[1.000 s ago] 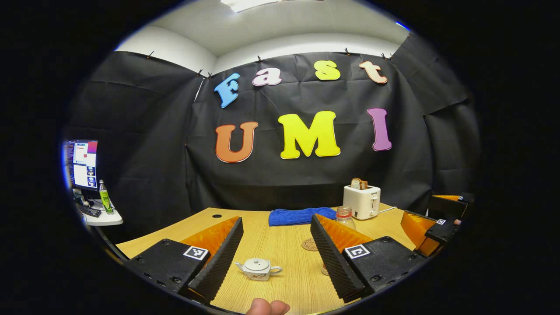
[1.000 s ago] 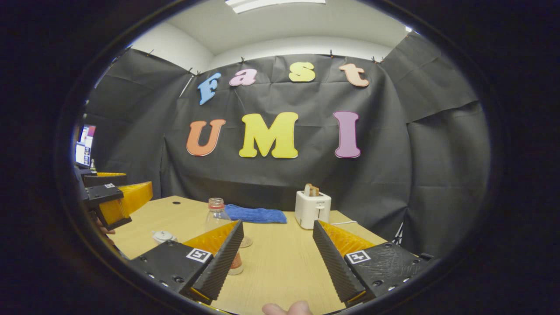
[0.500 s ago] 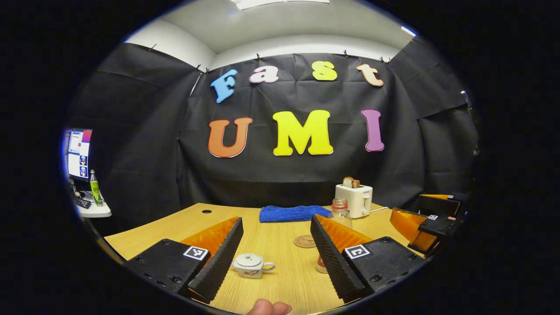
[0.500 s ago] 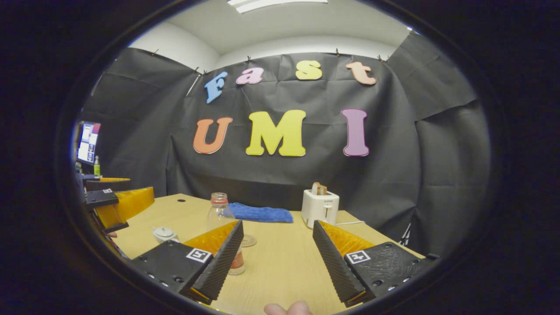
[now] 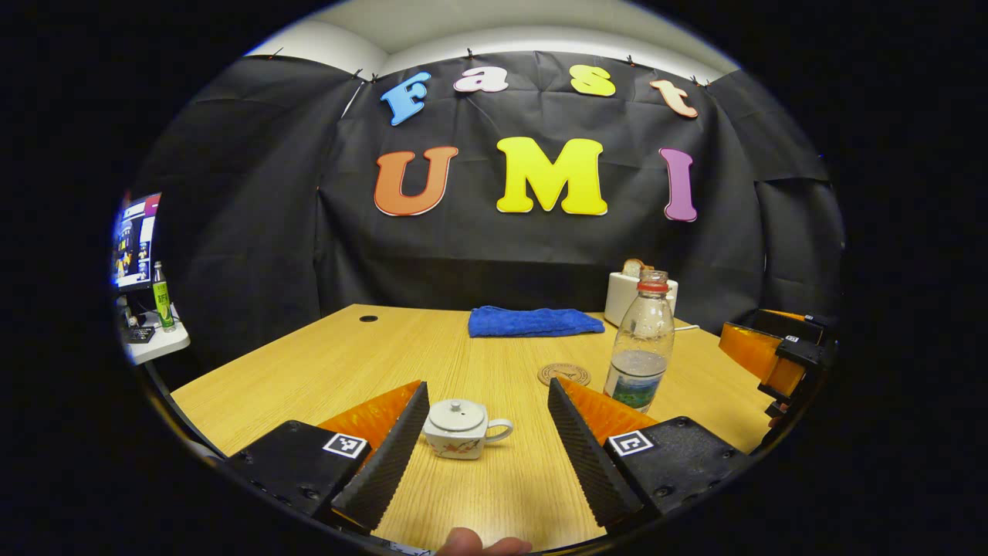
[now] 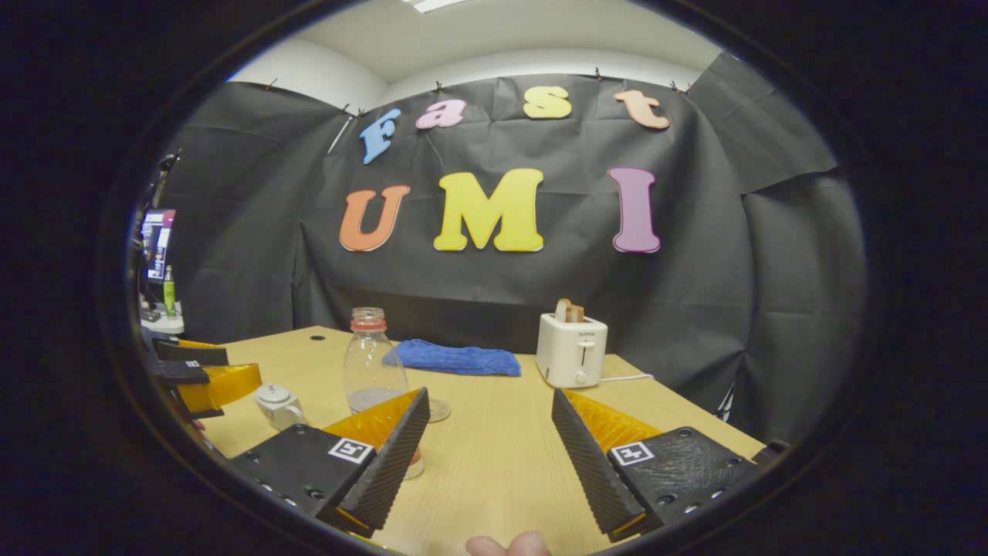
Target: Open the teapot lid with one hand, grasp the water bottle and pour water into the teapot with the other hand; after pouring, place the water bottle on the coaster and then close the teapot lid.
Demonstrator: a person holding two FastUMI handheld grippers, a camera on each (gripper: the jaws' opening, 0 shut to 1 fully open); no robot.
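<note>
Black cloth walls back a wooden counter (image 5: pixel 324 363) where the task's things sit close together. From the left gripper view, the left claw (image 5: pixel 485 455) gapes wide with the small teapot (image 5: pixel 461 427) standing between its fingers, lid (image 5: pixel 455 413) on, likely lined up for lifting it. The water bottle (image 5: pixel 641 351) stands upright just right of the round coaster (image 5: pixel 564 374), within easy reach. From the right gripper view, the right claw (image 6: pixel 490 455) is likewise spread and empty; its left finger covers the bottle's base. A toaster (image 6: pixel 572 351) and blue cloth (image 6: pixel 455 358) lie at the far edge. The bottle appears uncapped, though that is hard to confirm.
</note>
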